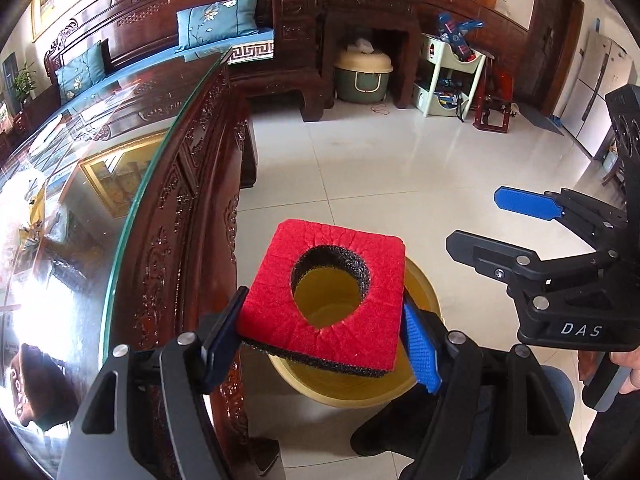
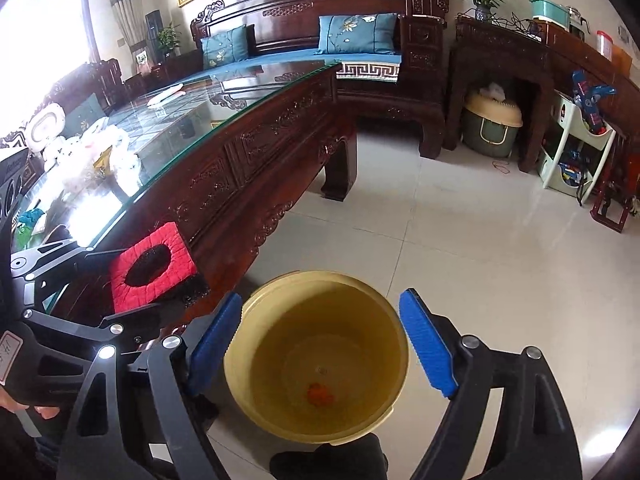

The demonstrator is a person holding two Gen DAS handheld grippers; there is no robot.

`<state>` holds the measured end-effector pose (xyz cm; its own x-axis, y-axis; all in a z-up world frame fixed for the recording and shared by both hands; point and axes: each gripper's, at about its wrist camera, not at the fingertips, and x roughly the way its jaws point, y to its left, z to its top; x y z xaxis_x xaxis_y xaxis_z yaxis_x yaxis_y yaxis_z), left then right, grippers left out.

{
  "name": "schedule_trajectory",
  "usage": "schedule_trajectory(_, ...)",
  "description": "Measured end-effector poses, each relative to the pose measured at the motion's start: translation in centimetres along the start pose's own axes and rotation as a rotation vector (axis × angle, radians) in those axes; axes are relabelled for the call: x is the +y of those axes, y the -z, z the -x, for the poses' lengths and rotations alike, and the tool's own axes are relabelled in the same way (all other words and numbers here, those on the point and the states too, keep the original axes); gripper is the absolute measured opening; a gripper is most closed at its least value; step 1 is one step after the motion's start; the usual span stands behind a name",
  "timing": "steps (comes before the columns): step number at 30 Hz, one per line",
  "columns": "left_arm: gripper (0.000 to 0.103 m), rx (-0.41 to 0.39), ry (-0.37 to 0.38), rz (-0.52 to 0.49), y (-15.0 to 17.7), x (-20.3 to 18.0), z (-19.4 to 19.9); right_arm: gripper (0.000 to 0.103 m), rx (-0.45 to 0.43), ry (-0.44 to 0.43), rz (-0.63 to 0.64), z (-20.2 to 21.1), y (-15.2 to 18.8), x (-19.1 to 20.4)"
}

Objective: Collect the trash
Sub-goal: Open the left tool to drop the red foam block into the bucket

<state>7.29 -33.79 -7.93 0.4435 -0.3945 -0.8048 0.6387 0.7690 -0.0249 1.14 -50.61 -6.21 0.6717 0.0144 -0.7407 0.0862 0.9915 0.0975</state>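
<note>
1. The left gripper (image 1: 320, 340) pinches a red square foam pad (image 1: 324, 300) with a round hole, holding it over the near edge of the yellow bin (image 2: 316, 356) on the tiled floor (image 2: 460, 240).
2. The right gripper (image 2: 320, 340) hangs above the bin with its jaws spread and nothing between them; a small orange scrap (image 2: 319, 394) lies at the bottom.
3. The step in hand looks like dropping the pad into the bin.
4. Next, the left jaws likely need to part with the pad centred over the opening, clear of the carved wooden table (image 2: 248, 152) on the left.
</note>
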Motion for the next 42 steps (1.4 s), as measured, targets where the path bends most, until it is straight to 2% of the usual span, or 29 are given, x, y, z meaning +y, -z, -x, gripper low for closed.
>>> schedule_trajectory(7,0.071,0.011,0.015,-0.011,-0.4,-0.6,-1.2,0.079,0.011,0.107,-0.015,0.5,1.0,-2.2)
schedule_trajectory(17,0.071,0.074,0.064,-0.032,-1.4,-2.6,-4.8,0.079,-0.012,0.162,-0.056,1.8,2.1,-5.3)
schedule_trajectory(22,0.074,0.088,0.074,-0.046,-1.6,-3.2,-5.7,0.079,0.0,0.164,-0.062,1.4,2.1,-5.8)
schedule_trajectory(25,0.089,0.081,0.059,-0.052,-1.6,-3.3,-5.8,0.079,0.01,0.156,-0.059,1.2,2.1,-5.9)
schedule_trajectory(26,0.091,0.077,0.052,-0.056,-1.6,-3.4,-5.8,0.079,0.012,0.153,-0.056,1.1,2.2,-5.8)
schedule_trajectory(42,0.091,0.113,0.064,-0.078,-1.4,-3.2,-6.7,0.078,0.035,0.126,-0.035,0.1,2.1,-4.8)
